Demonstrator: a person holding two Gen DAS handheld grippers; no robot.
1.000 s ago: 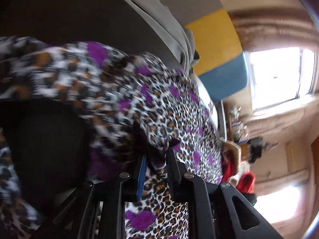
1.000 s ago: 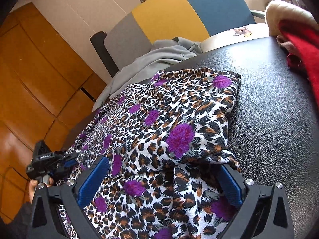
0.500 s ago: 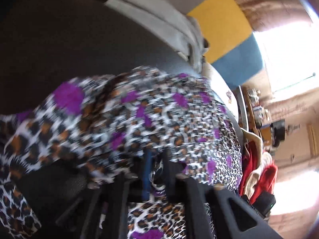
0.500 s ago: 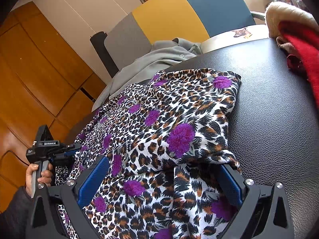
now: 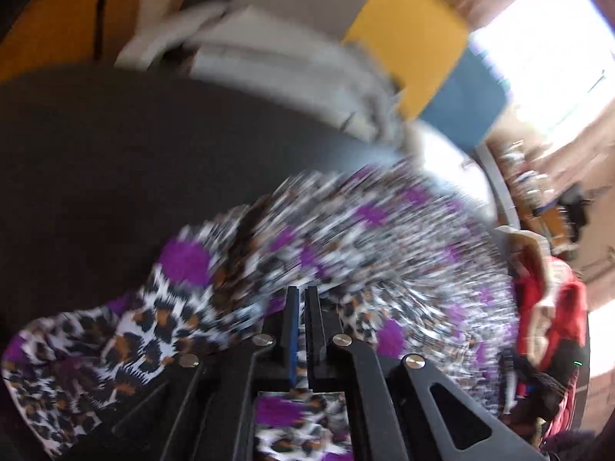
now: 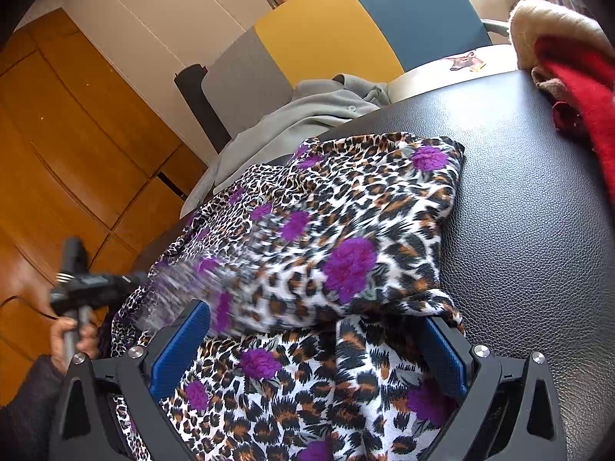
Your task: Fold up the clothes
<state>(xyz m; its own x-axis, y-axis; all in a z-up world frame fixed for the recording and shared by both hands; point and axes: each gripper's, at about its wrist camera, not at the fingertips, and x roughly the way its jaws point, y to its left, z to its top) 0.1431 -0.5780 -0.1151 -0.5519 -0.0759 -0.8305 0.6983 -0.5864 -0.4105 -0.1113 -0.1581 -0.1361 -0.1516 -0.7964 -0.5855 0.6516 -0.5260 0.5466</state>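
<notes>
Left gripper (image 5: 302, 296): black frame with triangular cut-outs, round silver screw heads at the linkage pivots, one blue pad (image 5: 293, 330) facing a black finger.
Right gripper (image 6: 313, 342): same black frame, silver screws, ribbed blue pads (image 6: 180, 342) on both fingers.
Left hand (image 6: 69, 336) wraps a grey handle; dark sleeve (image 6: 27, 407); thin black cable beside it.

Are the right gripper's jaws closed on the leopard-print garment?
No. The right gripper has its jaws spread wide, with the leopard-print garment lying loose between them.
</notes>
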